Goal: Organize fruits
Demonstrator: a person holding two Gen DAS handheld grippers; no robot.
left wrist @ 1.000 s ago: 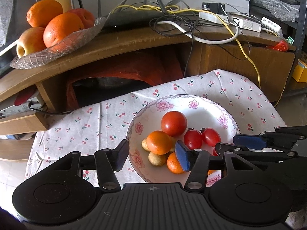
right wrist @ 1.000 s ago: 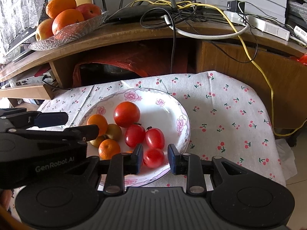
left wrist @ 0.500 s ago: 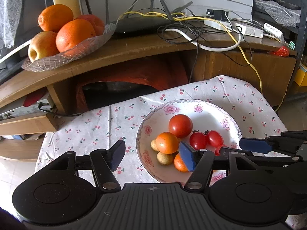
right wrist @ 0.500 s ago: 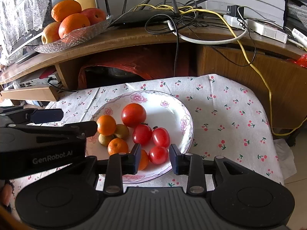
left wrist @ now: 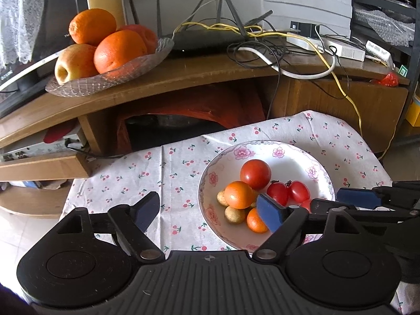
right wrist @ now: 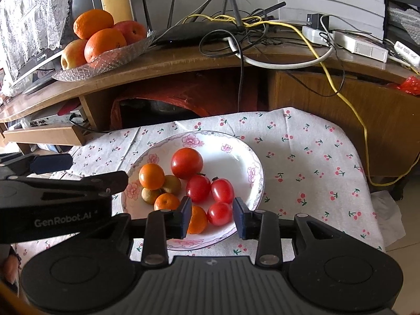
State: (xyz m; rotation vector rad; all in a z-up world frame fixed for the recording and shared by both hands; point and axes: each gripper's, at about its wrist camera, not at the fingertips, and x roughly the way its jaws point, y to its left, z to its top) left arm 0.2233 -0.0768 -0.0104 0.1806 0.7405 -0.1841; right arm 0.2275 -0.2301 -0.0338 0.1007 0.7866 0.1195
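A white flowered plate [right wrist: 244, 155] [left wrist: 296, 157] on a cherry-print cloth holds a large tomato [right wrist: 187, 162] [left wrist: 255, 174], small tomatoes [right wrist: 222, 190], small oranges [right wrist: 151, 176] [left wrist: 238, 194] and brownish round fruits [right wrist: 172, 184]. My right gripper [right wrist: 212, 216] is open above the plate's near edge, with one small tomato [right wrist: 220, 213] seen between its fingers, not gripped. My left gripper [left wrist: 207, 208] is open wide over the plate's left rim and the cloth. A glass dish [left wrist: 110, 74] [right wrist: 105, 60] of oranges and apples sits on the wooden shelf behind.
The curved wooden shelf [left wrist: 183, 78] carries a router [left wrist: 210, 39], tangled cables [right wrist: 288, 39] and power strips. A red cloth [right wrist: 183, 97] fills the opening under it. A low wooden drawer [left wrist: 42, 166] juts out at left. Cloth [right wrist: 315, 157] lies bare right of the plate.
Both grippers have pulled back and up from the plate. The right gripper's fingers have spread wider, and the small tomato between them stays on the plate.
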